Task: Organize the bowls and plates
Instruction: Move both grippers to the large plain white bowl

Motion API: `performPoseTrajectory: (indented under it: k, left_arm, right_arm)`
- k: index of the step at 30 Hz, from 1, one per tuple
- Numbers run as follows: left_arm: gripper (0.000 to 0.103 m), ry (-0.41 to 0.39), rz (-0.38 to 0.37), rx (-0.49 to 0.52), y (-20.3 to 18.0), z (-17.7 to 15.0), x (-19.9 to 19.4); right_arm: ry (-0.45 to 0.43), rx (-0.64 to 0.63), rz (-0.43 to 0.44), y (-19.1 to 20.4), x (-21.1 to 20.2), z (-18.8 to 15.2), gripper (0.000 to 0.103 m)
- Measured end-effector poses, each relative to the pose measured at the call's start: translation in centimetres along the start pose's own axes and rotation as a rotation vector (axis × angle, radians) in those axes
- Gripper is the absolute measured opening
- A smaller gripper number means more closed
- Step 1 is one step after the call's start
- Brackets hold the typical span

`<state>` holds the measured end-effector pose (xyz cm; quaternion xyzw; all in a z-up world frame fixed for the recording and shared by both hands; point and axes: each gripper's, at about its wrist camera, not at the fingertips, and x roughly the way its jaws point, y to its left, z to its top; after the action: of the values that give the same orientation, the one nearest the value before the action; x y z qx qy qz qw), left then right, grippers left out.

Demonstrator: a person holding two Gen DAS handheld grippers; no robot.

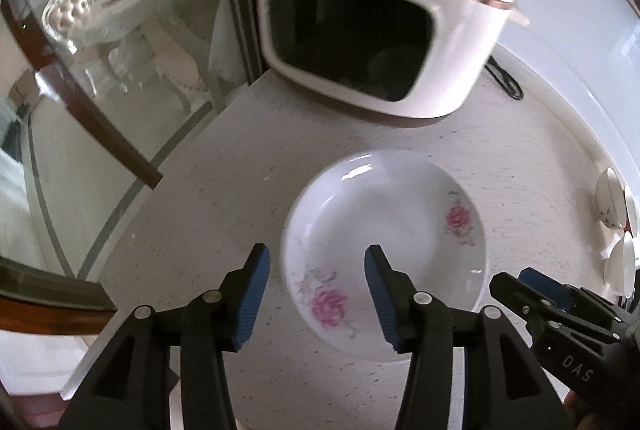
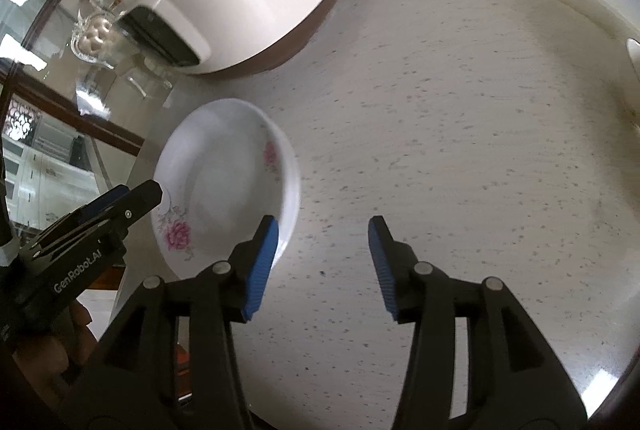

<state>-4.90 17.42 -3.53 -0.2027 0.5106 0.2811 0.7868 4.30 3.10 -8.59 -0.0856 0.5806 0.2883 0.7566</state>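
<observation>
Both grippers, left [image 1: 316, 296] and right [image 2: 322, 266], open, empty; floral plate [image 1: 384, 226] flat on counter [image 2: 460, 150], cooker [image 1: 380, 14] at 12 o'clock.

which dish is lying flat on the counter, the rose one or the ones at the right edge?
The rose-printed plate, flat and face up on the counter before the rice cooker. The white bowls at the right edge stand on their rims.

Bright daylight, glare on the glass panel [image 1: 120, 78], white cooker [image 1: 384, 14] motion-blurred, strong fisheye bending and dark corners
</observation>
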Motion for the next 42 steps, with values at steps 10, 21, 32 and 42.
performPoseTrajectory:
  k: [10, 21, 32, 42]
  left_arm:
    - [0.051, -0.021, -0.023, 0.104, -4.0, 0.3, -0.5]
    - [0.051, -0.028, -0.059, 0.199, -8.9, -0.6, -1.5]
    - [0.051, -0.038, -0.116, 0.282, -14.5, -1.4, -3.0]
    - [0.051, -0.031, -0.201, 0.361, -21.3, -1.8, -3.6]
  right_arm:
    - [-0.043, 0.096, -0.024, -4.3, -2.9, -1.3, 0.051]
    - [-0.078, 0.208, -0.041, -9.4, -6.0, -3.4, 0.051]
    - [-0.149, 0.335, -0.071, -15.2, -9.9, -5.2, 0.053]
    - [-0.241, 0.438, -0.135, -21.6, -14.5, -7.0, 0.058]
